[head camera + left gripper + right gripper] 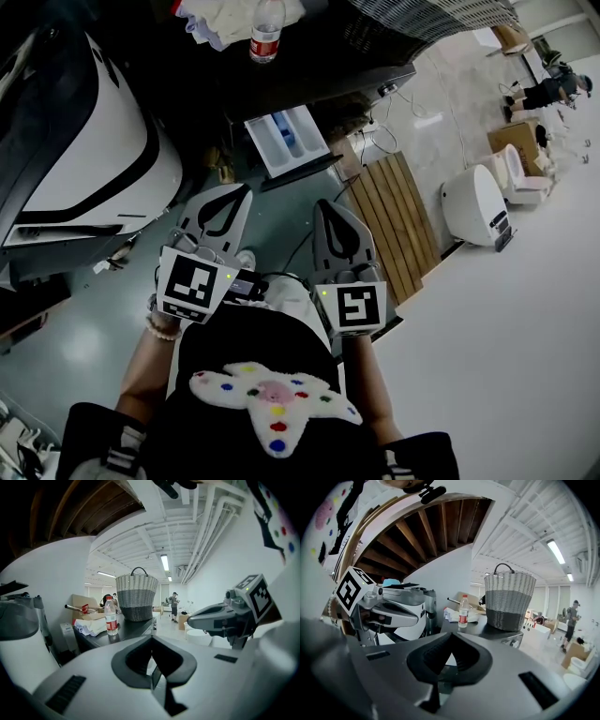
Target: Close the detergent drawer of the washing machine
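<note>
- detergent drawer [286, 141] is hanging open up ahead of both grippers, touching neither
- left gripper [236, 197] and right gripper [330, 211] are sitting pinched closed, holding nothing

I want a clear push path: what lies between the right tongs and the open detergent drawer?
Only bare floor lies between the right tongs and the detergent drawer, as the head view shows.
</note>
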`<state>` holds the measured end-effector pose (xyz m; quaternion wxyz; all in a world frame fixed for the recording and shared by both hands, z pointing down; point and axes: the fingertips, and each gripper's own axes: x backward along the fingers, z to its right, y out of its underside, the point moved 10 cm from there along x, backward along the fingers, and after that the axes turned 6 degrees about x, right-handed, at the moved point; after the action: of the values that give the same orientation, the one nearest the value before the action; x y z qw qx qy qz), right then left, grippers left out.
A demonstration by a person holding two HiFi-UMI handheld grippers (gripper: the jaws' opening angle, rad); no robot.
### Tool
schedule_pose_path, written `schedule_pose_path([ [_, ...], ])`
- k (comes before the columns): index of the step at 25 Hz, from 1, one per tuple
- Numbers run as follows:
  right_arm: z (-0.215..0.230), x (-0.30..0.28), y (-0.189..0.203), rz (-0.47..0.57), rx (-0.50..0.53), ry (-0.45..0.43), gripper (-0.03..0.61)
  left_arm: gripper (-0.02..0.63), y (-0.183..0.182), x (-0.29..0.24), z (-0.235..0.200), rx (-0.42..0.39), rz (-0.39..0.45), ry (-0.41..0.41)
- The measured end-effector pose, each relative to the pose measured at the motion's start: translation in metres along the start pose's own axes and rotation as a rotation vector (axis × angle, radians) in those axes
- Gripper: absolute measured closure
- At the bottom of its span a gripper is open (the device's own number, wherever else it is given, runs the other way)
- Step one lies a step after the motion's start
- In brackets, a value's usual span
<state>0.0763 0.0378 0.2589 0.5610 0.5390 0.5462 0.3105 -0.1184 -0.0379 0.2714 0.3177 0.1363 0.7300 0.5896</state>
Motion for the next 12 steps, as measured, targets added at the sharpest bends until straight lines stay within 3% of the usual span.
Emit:
schedule_pose_path([
  [12, 0.013, -0.005, 0.002, 0.008, 0.001, -0.027, 0.575, 0.604, -0.001, -0.010, 0.004, 0.003, -0.003, -0.027],
])
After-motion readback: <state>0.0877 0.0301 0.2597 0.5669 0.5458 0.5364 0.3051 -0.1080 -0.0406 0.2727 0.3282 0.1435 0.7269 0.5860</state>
